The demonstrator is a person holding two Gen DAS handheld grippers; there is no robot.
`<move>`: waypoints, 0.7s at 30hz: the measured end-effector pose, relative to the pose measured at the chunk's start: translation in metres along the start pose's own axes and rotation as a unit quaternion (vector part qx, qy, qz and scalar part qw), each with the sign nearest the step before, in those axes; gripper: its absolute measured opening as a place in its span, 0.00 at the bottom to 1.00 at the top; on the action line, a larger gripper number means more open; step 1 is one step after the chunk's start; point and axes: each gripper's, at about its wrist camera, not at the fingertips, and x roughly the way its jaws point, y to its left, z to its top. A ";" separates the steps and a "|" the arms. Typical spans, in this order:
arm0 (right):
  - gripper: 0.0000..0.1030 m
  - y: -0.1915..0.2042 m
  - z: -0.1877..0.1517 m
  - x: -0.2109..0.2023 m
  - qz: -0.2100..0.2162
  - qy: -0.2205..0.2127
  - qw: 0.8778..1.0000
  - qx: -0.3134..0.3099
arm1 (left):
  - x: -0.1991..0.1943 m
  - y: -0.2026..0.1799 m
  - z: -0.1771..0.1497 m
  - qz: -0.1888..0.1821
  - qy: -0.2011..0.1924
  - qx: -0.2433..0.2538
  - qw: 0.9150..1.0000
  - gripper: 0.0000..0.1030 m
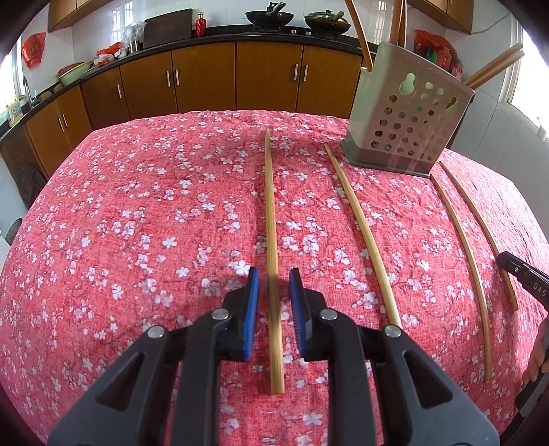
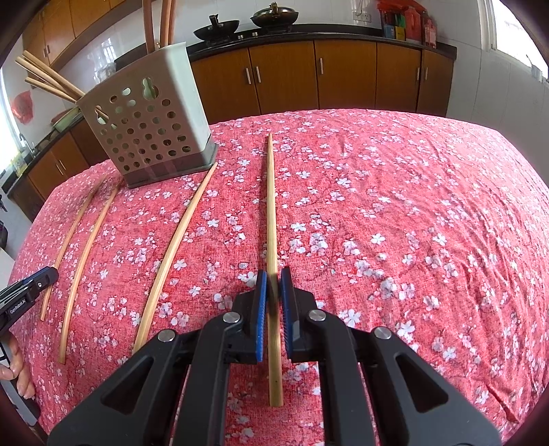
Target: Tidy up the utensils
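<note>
Several bamboo chopsticks lie side by side on a red floral tablecloth [image 1: 137,212]. My left gripper [image 1: 273,274] is open, its blue pads either side of the leftmost chopstick [image 1: 270,206] with gaps on both sides. My right gripper [image 2: 273,274] has its pads closed against the rightmost chopstick [image 2: 271,212], which still lies along the cloth. A beige perforated utensil holder [image 1: 408,116] stands at the far side with several chopsticks in it; it also shows in the right wrist view [image 2: 147,116]. Each gripper's tip shows at the edge of the other's view.
Two more chopsticks [image 1: 363,226] [image 1: 463,247] lie between the grippers. A kitchen counter with brown cabinets [image 1: 206,75] and woks [image 1: 269,17] runs behind the table. The table's far edge is just behind the holder.
</note>
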 end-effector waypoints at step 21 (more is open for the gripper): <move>0.08 -0.004 -0.003 -0.007 0.013 0.000 1.000 0.024 | -0.007 -0.001 -0.005 0.009 0.004 0.012 1.000 0.08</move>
